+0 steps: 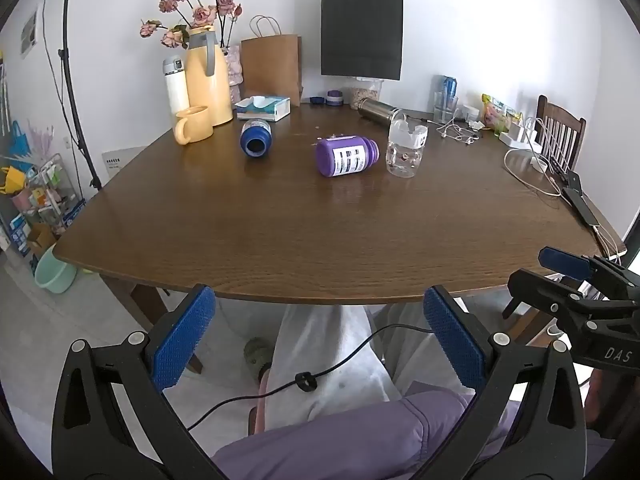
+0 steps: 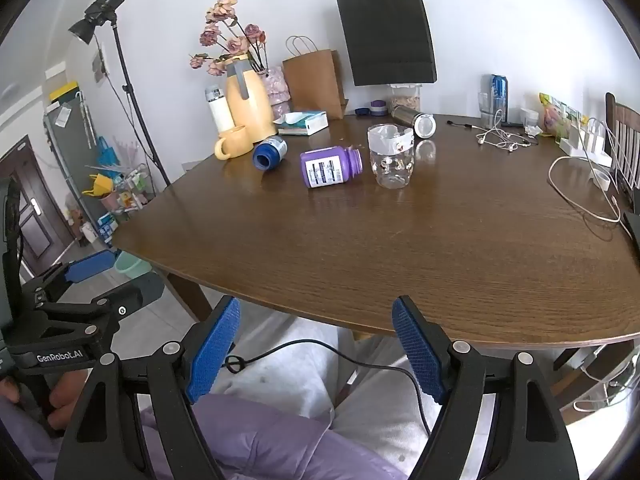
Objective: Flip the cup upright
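Left wrist view: I hold both grippers, left (image 1: 320,340) and right (image 2: 316,344), spread wide and empty over my lap, short of the table (image 1: 280,240), where the clear cup (image 1: 405,150) stands mid-table beside a toppled purple bottle (image 1: 346,156), its paper-lined rim hard to read.

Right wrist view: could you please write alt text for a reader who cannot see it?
A clear glass cup stands on a brown wooden table, beside a purple bottle lying on its side. The open right tongs hover before the table's near edge.
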Motion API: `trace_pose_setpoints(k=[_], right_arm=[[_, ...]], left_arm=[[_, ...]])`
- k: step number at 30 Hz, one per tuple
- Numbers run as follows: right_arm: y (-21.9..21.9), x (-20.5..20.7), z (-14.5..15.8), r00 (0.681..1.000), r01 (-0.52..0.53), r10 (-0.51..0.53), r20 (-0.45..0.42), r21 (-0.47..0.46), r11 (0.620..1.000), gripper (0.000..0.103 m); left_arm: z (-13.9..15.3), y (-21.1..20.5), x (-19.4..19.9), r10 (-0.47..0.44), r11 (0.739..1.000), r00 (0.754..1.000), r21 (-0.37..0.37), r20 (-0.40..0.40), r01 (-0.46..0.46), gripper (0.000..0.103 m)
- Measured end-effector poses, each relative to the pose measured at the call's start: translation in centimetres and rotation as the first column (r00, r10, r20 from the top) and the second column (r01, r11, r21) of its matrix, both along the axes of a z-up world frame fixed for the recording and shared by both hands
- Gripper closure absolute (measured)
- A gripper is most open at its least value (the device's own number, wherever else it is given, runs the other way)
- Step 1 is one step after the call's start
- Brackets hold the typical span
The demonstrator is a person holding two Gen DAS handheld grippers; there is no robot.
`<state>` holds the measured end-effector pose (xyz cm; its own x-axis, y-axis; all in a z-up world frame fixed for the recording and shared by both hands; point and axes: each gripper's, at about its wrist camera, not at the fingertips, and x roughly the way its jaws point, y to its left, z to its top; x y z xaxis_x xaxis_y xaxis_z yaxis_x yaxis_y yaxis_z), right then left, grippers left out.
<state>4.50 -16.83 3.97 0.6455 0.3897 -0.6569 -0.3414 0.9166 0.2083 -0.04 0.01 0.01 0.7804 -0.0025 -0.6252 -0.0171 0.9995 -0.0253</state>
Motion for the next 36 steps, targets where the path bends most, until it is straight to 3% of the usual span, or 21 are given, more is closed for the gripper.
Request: trace_pose_setpoints(k=[36], right_arm=[[0.07,0.06,0.08,1.0,0.005,-0.005,-0.001,0.009,1.0,0.02]], left_arm=[[0.04,-0.01,-0.06,0.001,1.0,1.0,0.006,-0.008,-0.001,0.0]])
